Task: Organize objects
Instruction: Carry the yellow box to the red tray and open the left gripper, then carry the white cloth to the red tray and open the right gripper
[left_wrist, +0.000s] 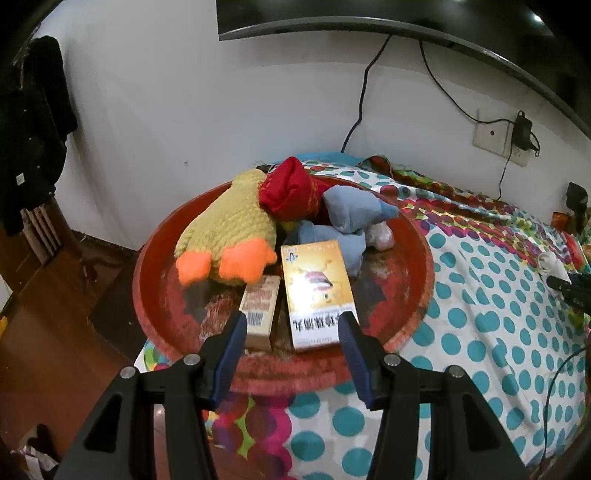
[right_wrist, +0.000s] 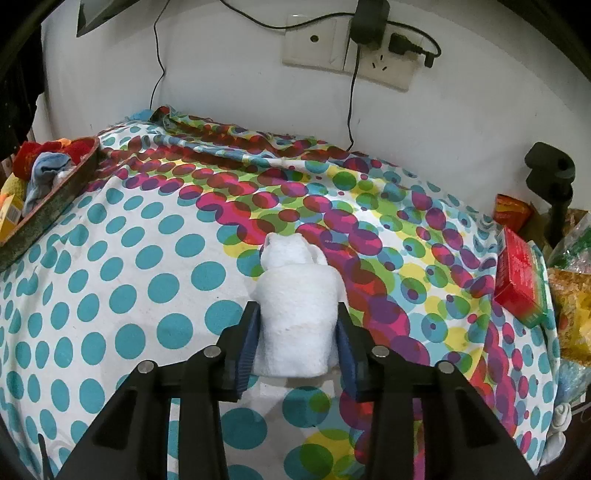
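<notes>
The right gripper (right_wrist: 297, 325) has its blue pads pressed on both sides of a rolled white towel (right_wrist: 295, 314) on the dotted cloth (right_wrist: 147, 288). The towel's length runs away from the camera. A red box (right_wrist: 517, 280) lies well to its right. The left gripper (left_wrist: 293, 332) hangs half open and empty over the red tray (left_wrist: 155, 258), above a yellow box (left_wrist: 314, 291) and a smaller box (left_wrist: 260, 310). A plush duck (left_wrist: 229, 236) lies behind them.

Our left gripper (left_wrist: 293, 321) hangs tilted downward, jaws parted and holding nothing; our right gripper (right_wrist: 297, 325) tilts downward, pads pressing something.
</notes>
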